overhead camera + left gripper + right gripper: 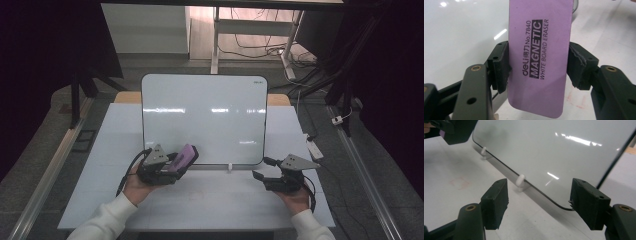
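Your left gripper [176,162] is clamped on the purple magnetic whiteboard eraser [537,57], both pads pressed against its long edges, printed face toward the camera. The eraser sits at the lower left corner of the whiteboard [205,117], which stands propped on the white table [210,200]. Your right gripper [264,170] has its jaws apart and empty, near the board's lower right corner beside a small white support clip [520,181].
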{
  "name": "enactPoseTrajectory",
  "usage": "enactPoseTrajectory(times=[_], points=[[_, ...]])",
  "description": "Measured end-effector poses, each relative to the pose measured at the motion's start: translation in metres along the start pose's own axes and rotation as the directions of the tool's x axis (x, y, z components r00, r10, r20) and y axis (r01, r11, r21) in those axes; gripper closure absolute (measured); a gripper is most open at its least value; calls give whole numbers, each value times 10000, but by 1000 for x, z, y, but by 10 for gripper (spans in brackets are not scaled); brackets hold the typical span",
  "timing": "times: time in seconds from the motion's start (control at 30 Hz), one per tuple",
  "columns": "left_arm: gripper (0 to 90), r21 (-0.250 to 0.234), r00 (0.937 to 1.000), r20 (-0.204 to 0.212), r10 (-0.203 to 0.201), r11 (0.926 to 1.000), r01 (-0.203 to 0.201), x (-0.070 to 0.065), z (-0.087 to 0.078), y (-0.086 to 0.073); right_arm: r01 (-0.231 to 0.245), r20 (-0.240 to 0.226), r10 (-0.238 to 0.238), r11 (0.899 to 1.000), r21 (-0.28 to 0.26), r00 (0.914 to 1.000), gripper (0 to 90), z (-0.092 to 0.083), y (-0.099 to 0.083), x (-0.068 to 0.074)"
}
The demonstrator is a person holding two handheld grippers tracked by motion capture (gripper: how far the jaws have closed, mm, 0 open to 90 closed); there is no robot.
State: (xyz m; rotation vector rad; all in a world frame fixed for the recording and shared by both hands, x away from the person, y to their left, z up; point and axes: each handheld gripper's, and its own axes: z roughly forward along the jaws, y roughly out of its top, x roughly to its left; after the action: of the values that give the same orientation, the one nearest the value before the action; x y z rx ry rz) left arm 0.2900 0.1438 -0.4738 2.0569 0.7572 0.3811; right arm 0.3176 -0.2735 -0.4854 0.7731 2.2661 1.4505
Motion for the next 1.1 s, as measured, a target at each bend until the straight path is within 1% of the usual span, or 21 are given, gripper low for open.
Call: enactPoseTrajectory(times=[0.13,0.23,0.33,0.4,0.5,0.7,0.77,0.83,0.9,1.0,1.1], points=[[404,143,9993,297,213,9997,-217,-4,4,1,27,-289,-25,10000,70,9996,299,2,4,4],[404,290,9975,594,392,9987,-410,-7,8,2,-22,-567,30,9999,137,9984,291,4,8,7],[404,458,9930,963,687,9963,-734,-12,14,4,2,-912,16,9998,199,9958,284,7,15,12],[404,558,9896,1129,892,9938,-959,-15,18,6,-41,-1131,68,9997,243,9936,277,9,20,15],[404,655,9874,1225,1004,9919,-1090,-18,22,8,42,-1330,-1,9995,311,9911,272,12,26,19],[404,749,9842,1415,1065,9902,-1179,-20,26,10,-26,-1801,114,9988,490,9836,253,18,34,26],[404,820,9815,1531,1152,9883,-1288,-20,28,11,-96,-2078,205,9986,529,9780,247,22,37,27],[404,841,9783,1693,1194,9873,-1351,-22,31,12,-46,-2381,194,9980,625,9711,242,27,41,29],[403,976,9732,1899,1299,9838,-1503,-23,34,13,14,-2670,169,9977,682,9635,239,32,46,32],[403,1133,9663,2129,1447,9787,-1715,-24,40,14,253,-3009,35,9955,917,9537,233,41,54,37],[403,1214,9605,2338,1511,9756,-1830,-26,45,15,475,-3348,-37,9913,1225,9423,229,51,58,41]])
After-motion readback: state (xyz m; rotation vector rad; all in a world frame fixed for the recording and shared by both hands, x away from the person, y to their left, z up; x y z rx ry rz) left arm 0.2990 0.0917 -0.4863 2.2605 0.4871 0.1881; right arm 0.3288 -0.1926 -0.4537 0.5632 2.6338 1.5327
